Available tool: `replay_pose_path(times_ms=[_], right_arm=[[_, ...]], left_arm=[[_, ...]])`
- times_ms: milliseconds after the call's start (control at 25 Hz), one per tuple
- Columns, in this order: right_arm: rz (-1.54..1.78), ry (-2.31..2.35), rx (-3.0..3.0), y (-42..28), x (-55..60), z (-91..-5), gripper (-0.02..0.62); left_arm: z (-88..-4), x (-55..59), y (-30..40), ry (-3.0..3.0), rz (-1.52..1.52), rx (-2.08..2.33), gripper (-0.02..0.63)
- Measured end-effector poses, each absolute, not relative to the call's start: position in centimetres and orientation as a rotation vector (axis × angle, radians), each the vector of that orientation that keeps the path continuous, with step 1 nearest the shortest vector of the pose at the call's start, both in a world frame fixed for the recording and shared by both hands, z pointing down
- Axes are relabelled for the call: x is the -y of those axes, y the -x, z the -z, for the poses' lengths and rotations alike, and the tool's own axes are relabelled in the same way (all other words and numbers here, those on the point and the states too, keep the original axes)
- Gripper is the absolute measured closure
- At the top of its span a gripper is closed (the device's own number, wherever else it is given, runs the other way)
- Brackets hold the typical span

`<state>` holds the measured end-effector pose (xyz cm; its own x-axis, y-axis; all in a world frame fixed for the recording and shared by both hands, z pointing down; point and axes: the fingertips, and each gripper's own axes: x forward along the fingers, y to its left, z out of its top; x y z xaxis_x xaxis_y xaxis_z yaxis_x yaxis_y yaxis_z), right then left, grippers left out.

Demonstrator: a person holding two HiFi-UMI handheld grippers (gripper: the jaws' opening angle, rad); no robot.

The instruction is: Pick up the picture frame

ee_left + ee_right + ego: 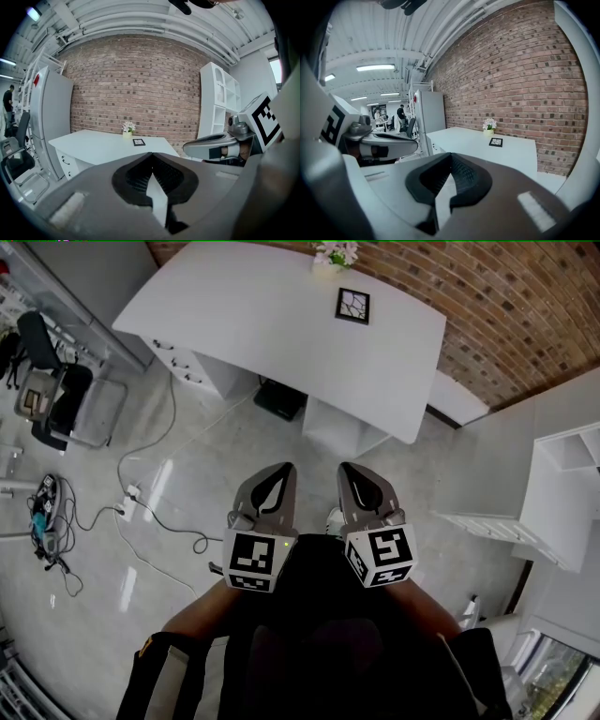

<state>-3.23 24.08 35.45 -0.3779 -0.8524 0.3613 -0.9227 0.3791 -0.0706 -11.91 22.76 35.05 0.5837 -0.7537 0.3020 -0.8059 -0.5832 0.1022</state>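
A small black picture frame [353, 306] with a white print lies flat on the white desk [262, 324] by the brick wall, next to a little pot of flowers [335, 255]. It also shows far off as the picture frame [138, 142] in the left gripper view and the picture frame [496, 142] in the right gripper view. My left gripper [288, 469] and right gripper [345, 469] are held side by side over the floor, well short of the desk. Both are shut with nothing between their jaws.
The desk has drawers [178, 360] at its left end and a dark box [279, 399] on the floor beneath. A cable [155, 512] trails across the pale floor at left, near a black chair [61, 395]. White shelving [562, 493] stands at right.
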Motion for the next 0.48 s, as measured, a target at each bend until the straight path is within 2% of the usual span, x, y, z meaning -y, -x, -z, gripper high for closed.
replay_pose_path(times_ms=[480], right_arm=[[-0.363, -1.543, 2.334, 8.9, -23.0, -36.1, 0.594]], left_arm=[[-35.3, -21.5, 17.4, -2.568, -0.273, 1.297, 0.607]])
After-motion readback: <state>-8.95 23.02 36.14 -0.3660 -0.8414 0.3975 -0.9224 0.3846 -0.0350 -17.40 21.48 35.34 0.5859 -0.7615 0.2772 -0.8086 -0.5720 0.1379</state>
